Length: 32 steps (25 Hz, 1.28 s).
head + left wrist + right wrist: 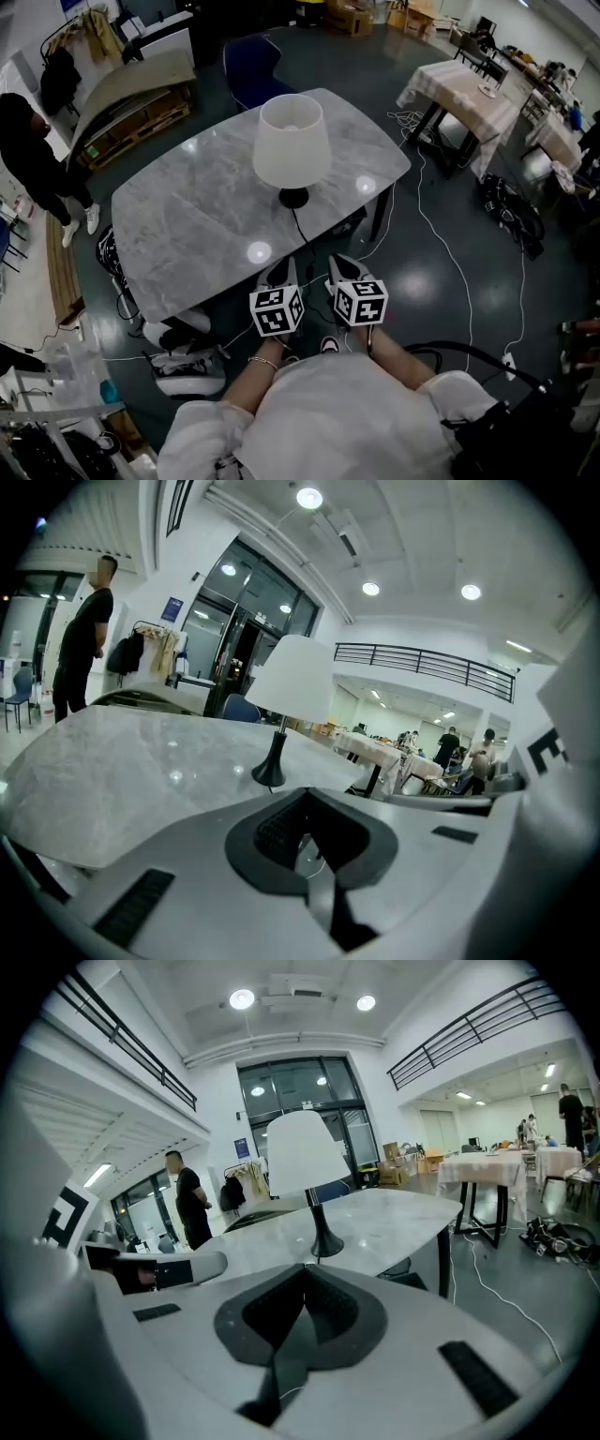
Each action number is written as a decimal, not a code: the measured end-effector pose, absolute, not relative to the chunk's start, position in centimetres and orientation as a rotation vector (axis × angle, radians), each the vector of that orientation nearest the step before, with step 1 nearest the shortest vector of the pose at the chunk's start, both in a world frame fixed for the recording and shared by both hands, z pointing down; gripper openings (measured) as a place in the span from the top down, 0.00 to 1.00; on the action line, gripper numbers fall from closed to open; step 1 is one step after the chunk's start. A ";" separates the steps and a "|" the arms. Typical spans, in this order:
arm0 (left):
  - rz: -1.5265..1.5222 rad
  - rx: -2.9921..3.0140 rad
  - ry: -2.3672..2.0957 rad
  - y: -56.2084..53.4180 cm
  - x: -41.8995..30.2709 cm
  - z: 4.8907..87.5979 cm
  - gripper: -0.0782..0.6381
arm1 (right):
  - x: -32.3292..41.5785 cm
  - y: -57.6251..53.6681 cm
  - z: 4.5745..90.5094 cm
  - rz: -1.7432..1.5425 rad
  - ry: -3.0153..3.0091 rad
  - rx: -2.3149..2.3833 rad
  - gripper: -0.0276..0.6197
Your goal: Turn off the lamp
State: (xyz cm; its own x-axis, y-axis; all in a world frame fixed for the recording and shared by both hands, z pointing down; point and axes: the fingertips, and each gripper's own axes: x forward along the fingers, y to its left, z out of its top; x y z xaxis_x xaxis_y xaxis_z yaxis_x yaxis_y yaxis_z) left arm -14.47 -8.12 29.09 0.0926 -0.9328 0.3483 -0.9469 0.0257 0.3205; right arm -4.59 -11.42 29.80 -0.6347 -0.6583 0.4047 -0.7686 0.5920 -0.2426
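A lamp with a white shade (pixel 292 141) and a black foot (pixel 293 198) stands upright on the grey marble table (pixel 178 234), right of the middle. Its black cord (pixel 302 236) runs from the foot over the near edge. Whether it is lit I cannot tell. My left gripper (pixel 279 272) and right gripper (pixel 343 267) hover side by side at the table's near edge, both pointing at the lamp and well short of it. The left gripper view has the lamp (pixel 292 682) ahead of the shut left gripper (pixel 305 792). The right gripper (pixel 305 1267) is likewise shut and empty, lamp (pixel 302 1157) ahead.
A person in black (pixel 28 150) stands beyond the table's far left corner. A blue chair (pixel 251 66) sits behind the table. To the right is a cloth-covered table (pixel 464 94), with white cables (pixel 441 244) on the dark floor. Gear and cables (pixel 178 361) lie below the near left corner.
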 end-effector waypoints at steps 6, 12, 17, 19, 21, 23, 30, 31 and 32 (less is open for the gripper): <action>0.063 1.906 -1.850 -8.3 -14.3 29.2 0.88 | -5.0 -11.4 30.1 0.584 -2.531 1.152 0.96; 0.070 1.919 -1.860 -8.6 -14.0 29.0 0.88 | -5.0 -11.5 29.9 0.540 -2.517 1.134 0.96; 0.075 1.908 -1.858 -8.5 -14.0 29.5 0.88 | -4.9 -11.5 30.3 0.533 -2.502 1.133 0.96; 0.074 1.900 -1.860 -8.4 -14.0 29.8 0.88 | -4.7 -11.5 30.5 0.530 -2.496 1.133 0.96; 0.074 1.895 -1.860 -8.4 -14.1 30.0 0.88 | -4.5 -11.6 30.7 0.531 -2.490 1.139 0.96; 0.071 1.894 -1.859 -8.5 -14.0 29.9 0.88 | -4.2 -11.6 30.7 0.534 -2.484 1.147 0.96; 0.075 1.902 -1.851 -8.5 -13.5 30.0 0.88 | -3.5 -11.7 30.9 0.536 -2.471 1.163 0.96; 0.076 1.903 -1.850 -8.5 -13.4 30.1 0.88 | -3.4 -11.7 31.0 0.534 -2.470 1.164 0.96; 0.076 1.903 -1.849 -8.6 -13.3 30.2 0.88 | -3.3 -11.7 31.0 0.533 -2.469 1.165 0.96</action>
